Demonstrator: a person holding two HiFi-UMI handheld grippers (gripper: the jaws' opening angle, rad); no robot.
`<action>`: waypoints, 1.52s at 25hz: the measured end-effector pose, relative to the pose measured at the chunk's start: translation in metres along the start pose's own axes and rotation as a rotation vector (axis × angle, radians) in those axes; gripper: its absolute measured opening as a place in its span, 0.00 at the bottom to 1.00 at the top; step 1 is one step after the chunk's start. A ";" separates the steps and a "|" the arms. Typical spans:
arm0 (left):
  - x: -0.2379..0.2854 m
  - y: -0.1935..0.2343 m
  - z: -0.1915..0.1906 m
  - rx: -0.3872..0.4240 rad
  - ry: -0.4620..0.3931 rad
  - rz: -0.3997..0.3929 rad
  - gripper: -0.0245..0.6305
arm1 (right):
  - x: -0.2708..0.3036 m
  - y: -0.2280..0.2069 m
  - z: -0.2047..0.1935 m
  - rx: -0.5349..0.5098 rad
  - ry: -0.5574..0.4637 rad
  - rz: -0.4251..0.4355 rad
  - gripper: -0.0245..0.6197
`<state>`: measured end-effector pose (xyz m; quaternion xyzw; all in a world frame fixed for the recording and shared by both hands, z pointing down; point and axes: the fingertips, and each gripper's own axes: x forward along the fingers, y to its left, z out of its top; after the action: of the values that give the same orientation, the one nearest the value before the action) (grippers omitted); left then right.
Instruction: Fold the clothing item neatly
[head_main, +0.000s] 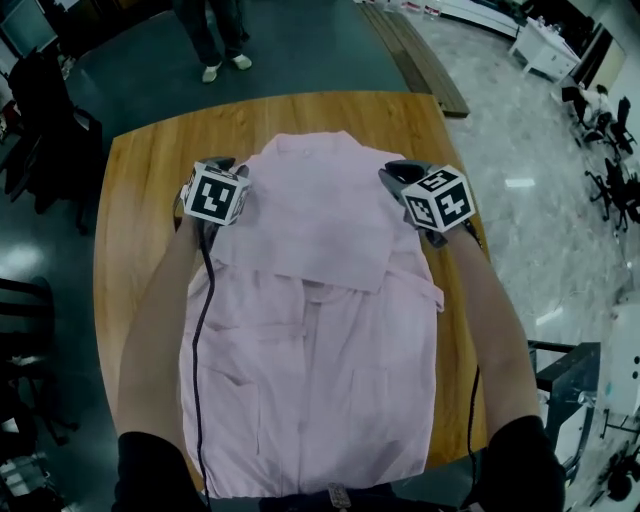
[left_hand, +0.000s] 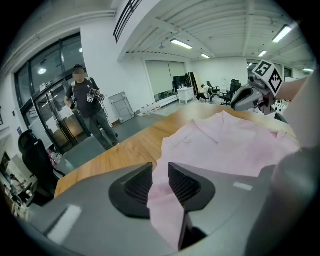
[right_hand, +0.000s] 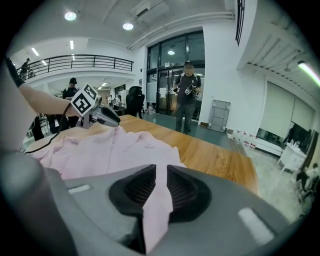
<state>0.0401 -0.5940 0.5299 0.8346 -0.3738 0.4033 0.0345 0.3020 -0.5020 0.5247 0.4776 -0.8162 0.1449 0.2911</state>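
From the head view we see the pink shirt (head_main: 310, 400) flat on the table (head_main: 140, 200), lengthways away from us, collar far, with a flap folded across its upper half. In the left gripper view, the left gripper (left_hand: 160, 182) is parted with cloth loose between. In the right gripper view, the right gripper (right_hand: 159, 187) pinches a shirt edge.

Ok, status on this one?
Left hand-held gripper open around pink shirt edge; right hand-held gripper pinching it. Shirt on table, far end folded over. Nothing obstructing.

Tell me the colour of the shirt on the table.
Plain pale pink shirt; head view shows it best.
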 end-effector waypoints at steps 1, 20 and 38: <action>0.010 0.005 0.000 0.011 0.001 -0.013 0.22 | 0.011 -0.006 0.001 -0.012 0.003 -0.001 0.14; 0.077 -0.003 -0.028 0.100 0.177 -0.249 0.14 | 0.113 -0.036 -0.012 -0.147 0.172 0.133 0.11; -0.029 0.035 0.036 0.186 -0.019 0.087 0.08 | -0.031 0.008 0.068 -0.325 -0.095 -0.032 0.08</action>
<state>0.0291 -0.6150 0.4762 0.8211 -0.3708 0.4292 -0.0642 0.2839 -0.5115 0.4524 0.4433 -0.8340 -0.0164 0.3280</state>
